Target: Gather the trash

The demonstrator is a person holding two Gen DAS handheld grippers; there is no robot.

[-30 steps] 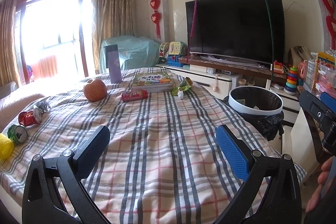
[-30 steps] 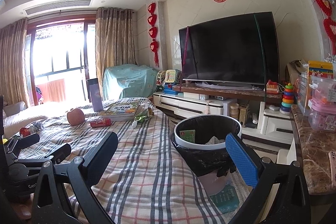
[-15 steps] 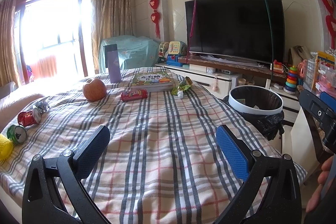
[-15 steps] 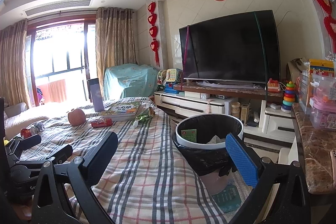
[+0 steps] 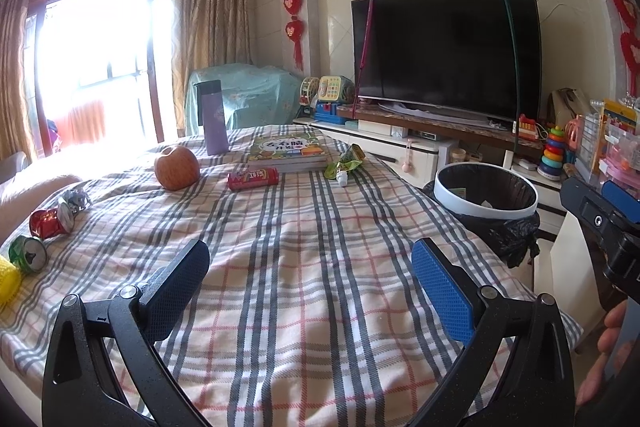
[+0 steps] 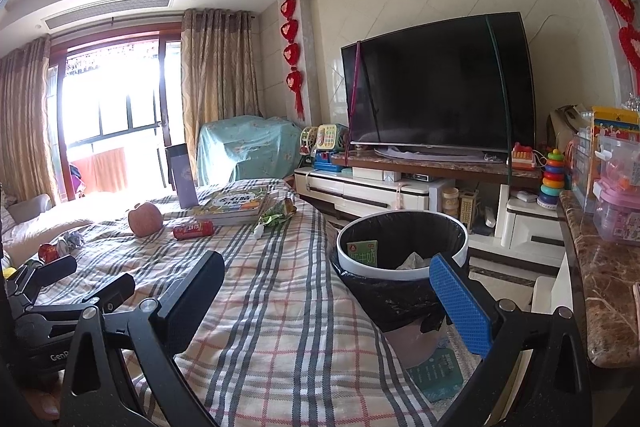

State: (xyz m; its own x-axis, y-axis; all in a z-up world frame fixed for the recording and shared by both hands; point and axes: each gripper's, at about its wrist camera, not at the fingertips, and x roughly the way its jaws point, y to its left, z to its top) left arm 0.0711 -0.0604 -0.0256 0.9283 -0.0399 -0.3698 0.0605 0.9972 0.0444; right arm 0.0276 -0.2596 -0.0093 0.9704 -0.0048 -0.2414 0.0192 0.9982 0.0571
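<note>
Far left on the checked cloth (image 5: 304, 267): crushed red can (image 5: 50, 223) and green can (image 5: 28, 254). Middle, far: apple (image 5: 177, 167), red tube (image 5: 253, 179), green wrapper (image 5: 345, 163). Left gripper (image 5: 310, 279) and right gripper (image 6: 326, 291) spread wide, empty. Right, beside the cloth: bin (image 6: 402, 273).

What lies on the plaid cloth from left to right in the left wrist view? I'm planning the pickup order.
Green can → red crushed can → foil wad → apple → red snack tube → green wrapper, then the bin beside the table.
</note>
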